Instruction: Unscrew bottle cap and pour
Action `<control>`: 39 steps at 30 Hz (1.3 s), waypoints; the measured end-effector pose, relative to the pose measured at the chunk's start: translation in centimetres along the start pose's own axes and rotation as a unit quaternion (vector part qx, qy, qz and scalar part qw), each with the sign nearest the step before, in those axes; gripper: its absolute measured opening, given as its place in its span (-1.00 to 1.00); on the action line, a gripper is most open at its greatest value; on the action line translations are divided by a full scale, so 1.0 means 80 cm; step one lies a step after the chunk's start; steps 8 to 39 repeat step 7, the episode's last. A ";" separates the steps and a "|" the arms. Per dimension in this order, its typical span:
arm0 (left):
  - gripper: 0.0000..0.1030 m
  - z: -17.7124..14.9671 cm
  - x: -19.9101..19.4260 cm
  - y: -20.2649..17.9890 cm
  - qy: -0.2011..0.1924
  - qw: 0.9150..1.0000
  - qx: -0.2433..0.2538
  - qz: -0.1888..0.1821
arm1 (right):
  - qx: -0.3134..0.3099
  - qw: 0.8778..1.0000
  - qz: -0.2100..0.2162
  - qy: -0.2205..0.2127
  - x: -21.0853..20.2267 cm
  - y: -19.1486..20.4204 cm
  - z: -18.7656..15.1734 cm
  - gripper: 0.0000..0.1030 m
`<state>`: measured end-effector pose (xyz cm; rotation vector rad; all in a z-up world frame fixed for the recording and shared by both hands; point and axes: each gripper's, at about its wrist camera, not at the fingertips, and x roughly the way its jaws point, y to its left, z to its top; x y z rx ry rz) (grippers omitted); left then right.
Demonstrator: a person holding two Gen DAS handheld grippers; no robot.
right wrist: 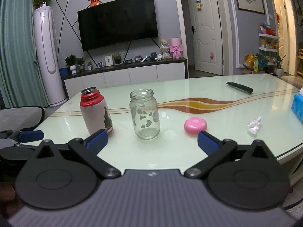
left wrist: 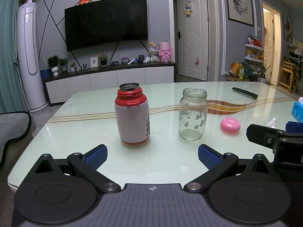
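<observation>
A glossy pale-green counter (left wrist: 79,132) with a wavy orange and brown band fills the foreground of a living room, with a wall-mounted television (left wrist: 106,23), a low white cabinet (left wrist: 113,79), a tall standing air conditioner (left wrist: 28,56) and a white door (left wrist: 193,36) behind it. On the counter the red and white bottle (left wrist: 132,115) stands upright with its mouth uncovered, and just to its right, apart from it, stands an empty clear glass jar (left wrist: 192,114) with grey spots. The pink cap (left wrist: 230,125) lies further right on the surface, a dark remote (left wrist: 244,92) sits towards the far edge, and a blue tissue box (left wrist: 297,111) is at the right margin. The left tongs (left wrist: 152,156) are spread wide and hold nothing, near the bottle. The right tongs (right wrist: 152,142) are likewise spread and empty, fronting the jar. Only the right wrist view shows the Christmas tree print on the bottle and a crumpled white tissue (right wrist: 254,124) clearly.
</observation>
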<state>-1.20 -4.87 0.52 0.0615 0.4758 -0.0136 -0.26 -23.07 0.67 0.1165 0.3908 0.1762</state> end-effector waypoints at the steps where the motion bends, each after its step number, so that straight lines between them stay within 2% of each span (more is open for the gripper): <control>1: 0.99 0.000 -0.001 0.000 -0.001 1.000 0.000 0.001 | 0.000 1.000 0.000 0.000 -0.001 0.000 0.000 1.00; 5: 0.95 -0.002 -0.001 -0.002 -0.002 1.000 0.007 0.005 | 0.000 1.000 0.001 0.001 -0.002 0.000 -0.001 1.00; 7: 1.00 -0.002 -0.002 -0.002 -0.002 1.000 0.002 -0.001 | 0.001 1.000 0.001 0.001 -0.002 -0.001 -0.002 1.00; 39: 1.00 -0.002 -0.002 -0.002 -0.002 1.000 0.002 -0.001 | 0.001 1.000 0.001 0.001 -0.002 -0.001 -0.002 1.00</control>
